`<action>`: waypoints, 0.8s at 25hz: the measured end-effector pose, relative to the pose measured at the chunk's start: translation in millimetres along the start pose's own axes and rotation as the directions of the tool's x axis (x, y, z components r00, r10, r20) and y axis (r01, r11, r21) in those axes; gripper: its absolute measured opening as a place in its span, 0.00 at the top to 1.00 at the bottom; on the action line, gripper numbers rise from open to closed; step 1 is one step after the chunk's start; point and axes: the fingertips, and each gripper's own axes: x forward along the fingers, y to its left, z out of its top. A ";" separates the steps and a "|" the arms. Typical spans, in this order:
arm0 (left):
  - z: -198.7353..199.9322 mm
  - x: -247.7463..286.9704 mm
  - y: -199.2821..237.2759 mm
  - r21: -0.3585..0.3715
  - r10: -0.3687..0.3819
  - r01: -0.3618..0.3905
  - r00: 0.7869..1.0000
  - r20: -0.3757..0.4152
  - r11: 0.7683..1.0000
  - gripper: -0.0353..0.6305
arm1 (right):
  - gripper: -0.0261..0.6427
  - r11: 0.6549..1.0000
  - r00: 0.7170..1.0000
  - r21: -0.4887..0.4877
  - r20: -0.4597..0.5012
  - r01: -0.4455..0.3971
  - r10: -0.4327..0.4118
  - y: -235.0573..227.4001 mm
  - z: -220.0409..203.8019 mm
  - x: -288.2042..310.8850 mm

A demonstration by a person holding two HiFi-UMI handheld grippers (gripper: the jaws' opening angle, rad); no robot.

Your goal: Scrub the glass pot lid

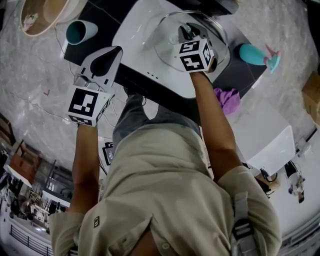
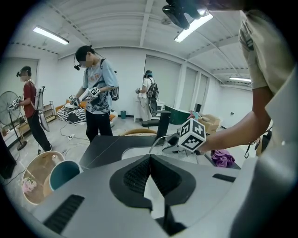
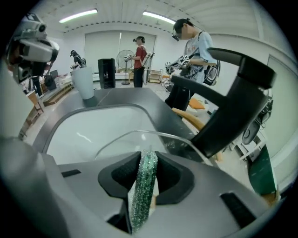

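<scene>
Sponge (image 3: 143, 190), glitter-green, fills my right gripper (image 3: 148, 157): the jaws are clenched on it edge-on and its tip pokes just past them. Right beyond curves the rim of the glass pot lid (image 3: 139, 135), which lies in the white sink (image 3: 88, 135). From the head view I see this gripper over the lid, though I cannot tell whether the sponge touches the glass. A black faucet (image 3: 235, 102) arches in from the right of the right gripper view.

My left gripper (image 2: 150, 160) has its jaws pressed together on nothing. It hangs above the dark counter (image 1: 107, 22) just beside the sink's left edge, apart from the lid.

Farther out, a purple cloth (image 1: 227, 100) sits at the counter's right side. Off the left end I see a teal cup (image 1: 80, 31) next to a beige basin (image 1: 45, 15). A teal object (image 1: 254, 54) lies on the pale floor to the right; I cannot tell what it is. At the back of the room other people (image 2: 95, 93) stand with grippers in hand.
</scene>
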 end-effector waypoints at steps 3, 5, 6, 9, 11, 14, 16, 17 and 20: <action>5.8 5.0 -0.4 0.013 -0.017 0.017 1.000 0.008 1.000 0.92 | 0.83 0.996 0.996 0.035 0.030 0.081 -0.082 -39.9 4.2 -18.6; 8.1 7.2 -0.7 0.017 -0.027 0.027 1.000 0.008 1.000 0.92 | 0.83 0.989 0.989 0.056 0.045 0.139 -0.142 -66.1 5.9 -34.0; 8.4 8.1 -0.6 0.019 -0.030 0.030 1.000 0.006 0.999 0.92 | 0.83 0.985 0.985 0.066 0.045 0.161 -0.164 -76.7 5.3 -40.7; 7.7 10.0 0.0 0.023 -0.036 0.036 0.999 0.000 0.999 0.92 | 0.83 0.979 0.982 0.086 0.032 0.182 -0.186 -89.9 -2.0 -50.5; 7.2 10.6 -0.1 0.024 -0.040 0.040 0.999 -0.001 0.999 0.92 | 0.83 0.978 0.981 0.085 0.028 0.188 -0.191 -88.7 -7.3 -52.0; 5.9 10.2 1.3 0.025 -0.040 0.040 0.999 -0.004 0.999 0.92 | 0.83 0.977 0.981 0.088 0.021 0.192 -0.195 -87.1 -11.9 -52.0; 4.1 9.8 2.8 0.023 -0.039 0.039 0.999 -0.007 0.999 0.92 | 0.83 0.977 0.981 0.091 0.018 0.193 -0.196 -87.5 -13.2 -51.5; 3.4 9.6 3.3 0.022 -0.039 0.039 0.999 -0.008 0.999 0.92 | 0.83 0.977 0.980 0.091 0.017 0.194 -0.197 -87.9 -13.3 -51.3; 2.8 9.8 3.9 0.019 -0.038 0.038 0.999 -0.009 0.999 0.92 | 0.83 0.977 0.980 0.091 0.016 0.194 -0.197 -87.7 -12.4 -50.0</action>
